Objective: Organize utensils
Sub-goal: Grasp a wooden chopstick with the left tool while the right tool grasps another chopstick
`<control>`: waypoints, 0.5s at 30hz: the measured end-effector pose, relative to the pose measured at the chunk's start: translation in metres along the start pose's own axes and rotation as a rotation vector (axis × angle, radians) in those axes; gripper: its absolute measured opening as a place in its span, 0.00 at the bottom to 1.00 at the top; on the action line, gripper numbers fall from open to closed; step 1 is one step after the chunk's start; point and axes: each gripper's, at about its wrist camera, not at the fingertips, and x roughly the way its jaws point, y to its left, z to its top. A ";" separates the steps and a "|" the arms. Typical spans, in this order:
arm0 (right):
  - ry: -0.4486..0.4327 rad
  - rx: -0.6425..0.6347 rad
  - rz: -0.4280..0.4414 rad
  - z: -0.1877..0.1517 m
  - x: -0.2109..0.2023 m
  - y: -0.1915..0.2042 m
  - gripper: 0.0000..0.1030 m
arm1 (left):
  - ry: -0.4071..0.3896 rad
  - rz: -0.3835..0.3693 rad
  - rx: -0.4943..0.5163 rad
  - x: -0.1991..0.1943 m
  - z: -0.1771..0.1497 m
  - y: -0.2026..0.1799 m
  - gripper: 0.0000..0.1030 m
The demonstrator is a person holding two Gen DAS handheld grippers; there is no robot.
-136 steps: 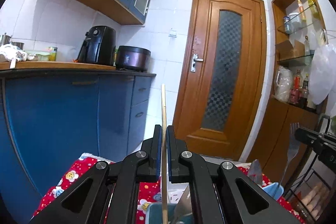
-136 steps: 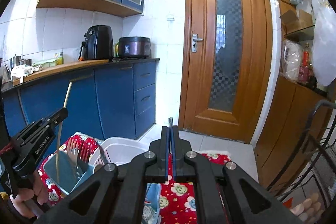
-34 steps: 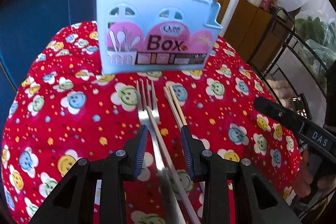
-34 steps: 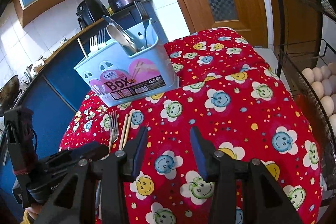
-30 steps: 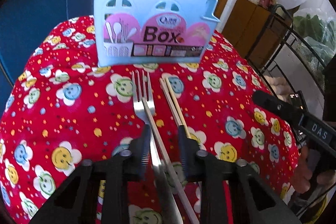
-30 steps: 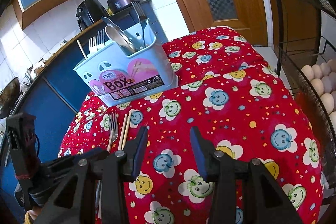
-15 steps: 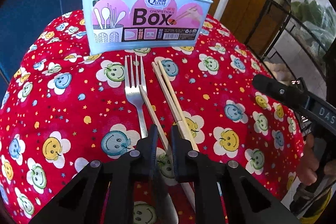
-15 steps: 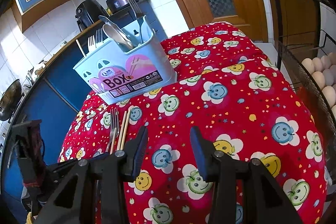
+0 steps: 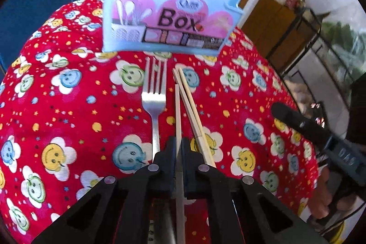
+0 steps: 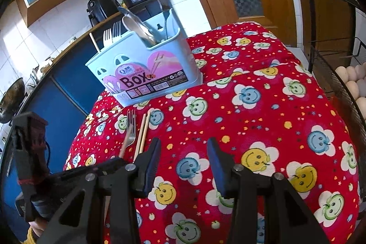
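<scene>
Wooden chopstick (image 9: 177, 111) pinched in left gripper (image 9: 178, 148) jaws beside fork (image 9: 153, 102).

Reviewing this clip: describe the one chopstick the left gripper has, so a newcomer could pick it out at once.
Start at the blue utensil box on the red smiley tablecloth. In front of it lie a fork and a pair of chopsticks. Between them a single chopstick runs straight back into the shut left gripper; only this one is gripped, apart from the pair.
</scene>
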 end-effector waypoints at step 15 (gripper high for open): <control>0.107 -0.123 0.003 -0.011 0.034 0.042 0.44 | -0.160 -0.015 -0.114 -0.046 0.013 0.043 0.04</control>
